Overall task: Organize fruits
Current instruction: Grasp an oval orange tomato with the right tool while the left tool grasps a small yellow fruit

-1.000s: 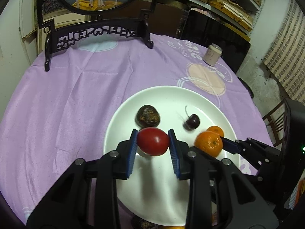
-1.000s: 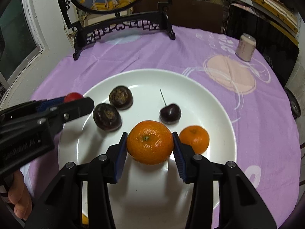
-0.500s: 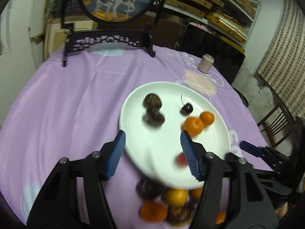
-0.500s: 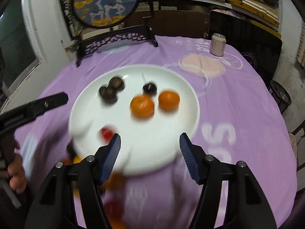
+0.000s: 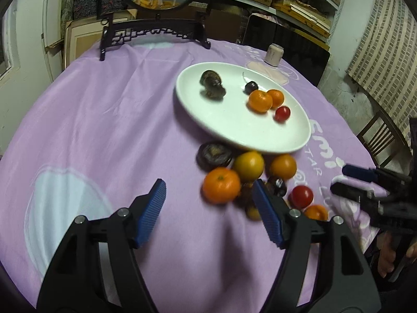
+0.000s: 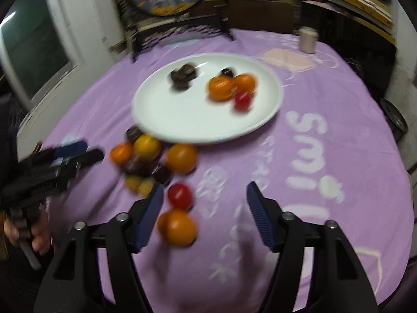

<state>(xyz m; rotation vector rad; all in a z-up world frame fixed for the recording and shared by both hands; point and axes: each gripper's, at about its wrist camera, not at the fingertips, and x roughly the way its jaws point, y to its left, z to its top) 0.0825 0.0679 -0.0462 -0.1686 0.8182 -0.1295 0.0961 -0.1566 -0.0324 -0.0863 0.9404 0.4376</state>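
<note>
A white plate (image 5: pixel 234 122) (image 6: pixel 187 117) on the purple cloth holds two dark fruits (image 5: pixel 211 86), a cherry (image 5: pixel 251 86), two oranges (image 5: pixel 260 101) and a red tomato (image 5: pixel 282 113). A loose pile lies in front of it: a dark fruit (image 5: pixel 213 155), several oranges (image 5: pixel 221 185) and a tomato (image 5: pixel 301 196). My left gripper (image 5: pixel 208 185) (image 6: pixel 75 154) hovers short of the pile, jaws opening, its pads touching nothing. My right gripper (image 6: pixel 204 187) (image 5: pixel 365 182) is also opening. A tomato (image 6: pixel 179 195) and an orange (image 6: pixel 179 225) lie untouched beside its left finger.
A drink can (image 5: pixel 273 54) stands at the far side of the table. A dark carved stand with a round painted screen (image 5: pixel 156 31) stands at the back. A wooden chair (image 5: pixel 378 135) is at the right. A hand (image 6: pixel 39 237) holds the left gripper's grip.
Both grippers let go of the tomato and the orange on the plate, opened, and drew back toward the near edge. The loose pile has come into view.
</note>
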